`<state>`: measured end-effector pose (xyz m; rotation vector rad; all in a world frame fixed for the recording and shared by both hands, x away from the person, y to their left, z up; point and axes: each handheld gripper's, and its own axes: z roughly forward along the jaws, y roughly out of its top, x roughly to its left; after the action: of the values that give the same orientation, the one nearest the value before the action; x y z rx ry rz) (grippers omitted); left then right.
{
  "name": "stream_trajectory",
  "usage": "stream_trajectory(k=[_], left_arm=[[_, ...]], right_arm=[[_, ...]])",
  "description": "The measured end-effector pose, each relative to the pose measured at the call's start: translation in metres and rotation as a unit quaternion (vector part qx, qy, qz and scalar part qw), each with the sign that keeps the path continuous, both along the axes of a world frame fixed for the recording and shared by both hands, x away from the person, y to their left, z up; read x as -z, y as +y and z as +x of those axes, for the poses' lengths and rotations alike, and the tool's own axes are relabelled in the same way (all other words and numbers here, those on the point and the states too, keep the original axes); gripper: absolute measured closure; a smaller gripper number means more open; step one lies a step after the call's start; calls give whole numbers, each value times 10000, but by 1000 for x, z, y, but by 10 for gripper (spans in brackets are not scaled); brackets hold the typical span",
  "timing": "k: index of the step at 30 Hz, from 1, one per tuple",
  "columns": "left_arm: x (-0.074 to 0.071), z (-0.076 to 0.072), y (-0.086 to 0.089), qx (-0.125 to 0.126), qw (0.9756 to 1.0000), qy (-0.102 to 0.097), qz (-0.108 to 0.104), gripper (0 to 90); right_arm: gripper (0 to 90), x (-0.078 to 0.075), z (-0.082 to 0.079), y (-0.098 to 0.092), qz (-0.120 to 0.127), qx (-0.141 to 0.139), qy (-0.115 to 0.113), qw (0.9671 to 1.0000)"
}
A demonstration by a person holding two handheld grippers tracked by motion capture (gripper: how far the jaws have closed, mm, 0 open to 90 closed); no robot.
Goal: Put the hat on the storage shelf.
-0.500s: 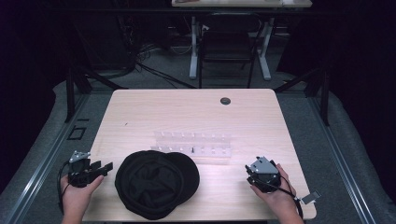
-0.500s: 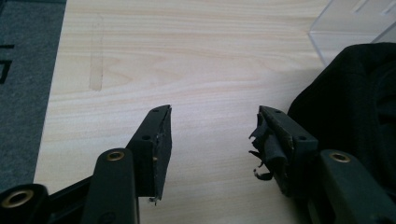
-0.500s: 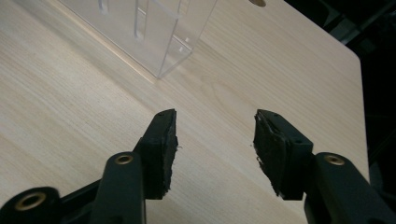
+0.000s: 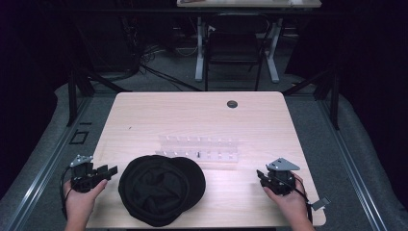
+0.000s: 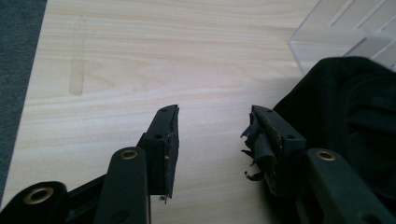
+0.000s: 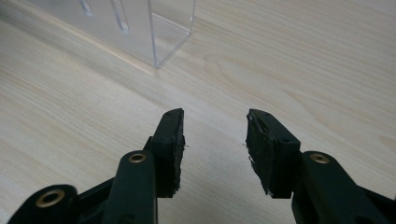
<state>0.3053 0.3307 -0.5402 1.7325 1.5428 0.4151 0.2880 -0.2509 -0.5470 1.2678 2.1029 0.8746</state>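
Bare table [image 4: 192, 115] beyond clear rack [image 4: 198, 151]; black cap [image 4: 161, 187] blocks the near centre, rack just behind it.

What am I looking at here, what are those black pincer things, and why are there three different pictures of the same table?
No robot is here: a person sits at a wooden table and holds a hand tool with two black jaws in each hand. Call them tongs. The high view comes from a camera fixed above the person; there the left tongs show at the left and the right tongs at the right. The other two pictures come from small cameras riding on the tools themselves, looking along the jaws: the left tongs and the right tongs. On the table lie a black cap and, just behind it, a clear plastic rack. Both tongs stand open with bare wood between the jaws, so nothing is held. The left ones sit close beside the cap's edge.
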Motion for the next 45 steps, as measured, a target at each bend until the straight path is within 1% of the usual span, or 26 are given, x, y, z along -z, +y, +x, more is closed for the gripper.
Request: stream_trajectory(k=[1,2,3,5,6,7,9,10,13,18,19,20,23,24,25,27,30,34,35,36,37,38,39,41,43,45], left_arm=[[0,0,0,0,10000,0,0,540],[-5,2,0,-59,9998,41,-175,547],[-8,2,0,-44,9996,107,-244,555],[-10,2,-2,-22,9997,94,-233,562],[-15,0,-5,98,9998,151,-51,566],[-17,-2,-6,164,9996,213,38,569],[-17,-4,-7,220,9995,221,77,569],[-20,-8,-7,317,9989,345,37,569],[-22,-15,-7,369,9976,532,-229,573],[-30,-23,-7,441,9943,896,-381,587],[-30,-23,-7,441,9943,896,-381,587],[-32,-25,-6,443,9926,1025,-480,588],[-33,-26,-6,491,9911,1140,-485,588],[-34,-27,-5,516,9884,1281,-629,593],[-35,-27,-6,529,9875,1332,-657,602],[-36,-27,-6,585,9865,1402,-620,605],[-37,-26,-13,626,9848,1564,-432,611],[-36,-24,-16,627,9831,1686,-343,619],[-36,-24,-16,627,9831,1686,-343,620],[-34,-22,-17,646,9808,1780,-459,620],[-34,-22,-17,646,9808,1780,-459,620],[-32,-20,-18,674,9793,1851,-471,620],[-32,-19,-18,665,9793,1865,-433,623],[-30,-18,-18,633,9779,1930,-502,628],[-29,-18,-18,640,9778,1928,-516,636],[-25,-18,-19,649,9754,2017,-602,637]], right_arm=[[566,0,0,0,0,0,0,10000],[582,-1,-1,1,12,19,-91,10000],[587,-2,-1,1,28,4,-110,9999],[589,-2,-1,1,20,-16,-120,9999],[589,-4,-2,1,-82,-36,-137,9999],[590,-4,-2,0,-65,-33,-136,9999],[591,-3,-2,-1,14,-21,-144,9999],[598,-4,-2,-2,67,-21,-112,9999],[615,-5,-1,-4,185,18,-69,9998],[631,-5,-2,-2,151,-36,-11,9999],[631,-5,-2,-2,151,-36,-11,9999],[633,-5,-2,-1,159,-59,7,9999],[635,-5,-2,0,160,-34,8,9999],[638,-4,-2,0,185,-10,23,9998],[640,-5,-2,-1,206,-31,41,9998],[641,-5,-2,-1,226,-38,52,9997],[641,-5,-2,-2,223,24,73,9997],[649,-5,-2,-2,281,15,105,9995],[649,-5,-2,-2,281,15,105,9995],[653,-5,-2,-2,319,10,122,9994],[653,-5,-2,-2,330,-3,133,9994],[654,-5,-1,-2,320,-5,149,9994],[656,-5,-1,-3,327,-21,158,9993],[659,-5,-2,-3,334,-35,180,9993],[660,-5,-2,-3,351,-37,159,9993],[660,-5,-2,-3,370,-46,155,9992]])
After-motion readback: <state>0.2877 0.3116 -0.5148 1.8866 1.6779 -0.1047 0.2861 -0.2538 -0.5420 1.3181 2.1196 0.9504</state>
